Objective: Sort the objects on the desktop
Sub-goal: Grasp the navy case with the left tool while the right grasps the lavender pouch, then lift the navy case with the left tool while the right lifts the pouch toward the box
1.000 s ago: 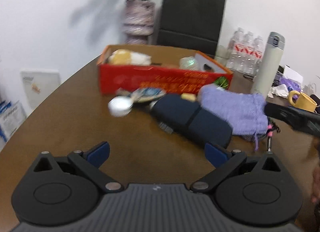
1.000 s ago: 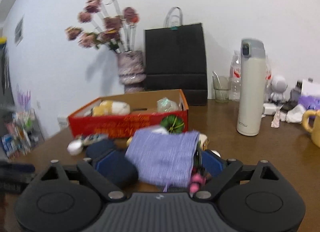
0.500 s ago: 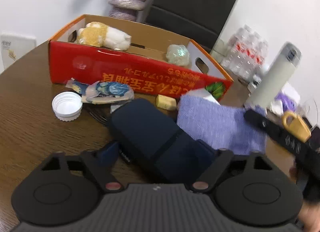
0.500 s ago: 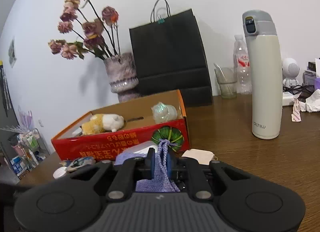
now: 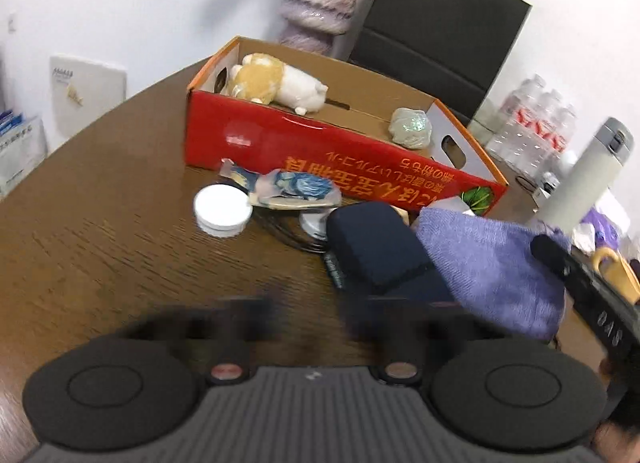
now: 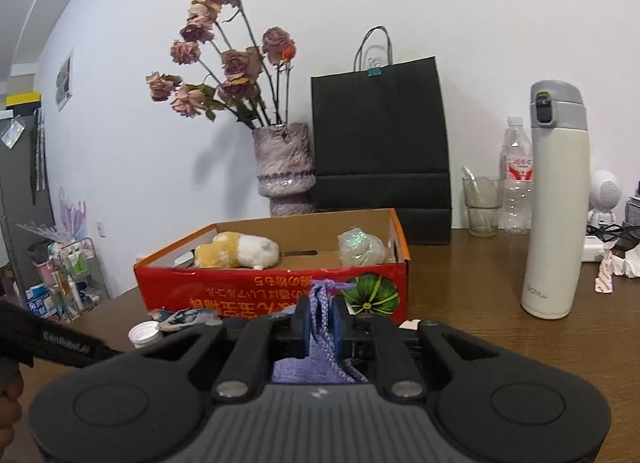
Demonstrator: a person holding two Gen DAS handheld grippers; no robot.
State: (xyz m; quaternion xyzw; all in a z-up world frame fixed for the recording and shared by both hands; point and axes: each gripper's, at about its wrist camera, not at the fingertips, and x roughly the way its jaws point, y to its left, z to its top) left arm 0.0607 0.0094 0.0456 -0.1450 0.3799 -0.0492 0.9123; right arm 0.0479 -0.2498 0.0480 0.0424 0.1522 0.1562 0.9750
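A purple knit pouch [image 6: 316,367] hangs by its gathered top between the blue pads of my right gripper [image 6: 320,319], which is shut on it in front of the red cardboard box [image 6: 272,291]. In the left wrist view the same pouch [image 5: 492,263] drapes over one end of a dark navy case [image 5: 372,247] on the brown table [image 5: 100,243]. My left gripper [image 5: 312,315] is blurred just before the case. Its jaws are opening, and the right finger overlaps the case's near end without pressing on it.
Inside the box lie a plush toy [image 5: 276,83] and a shiny wrapped ball [image 5: 412,129]. A white cap [image 5: 222,205], a snack packet [image 5: 296,187] and a black cord lie before it. A cream thermos [image 6: 554,203], black paper bag [image 6: 380,143], flower vase [image 6: 284,167] and yellow mug [image 5: 616,275] stand around.
My right gripper closed on the purple pouch's top and raised it. My left gripper moved in over the navy case, narrowed, then widened again.
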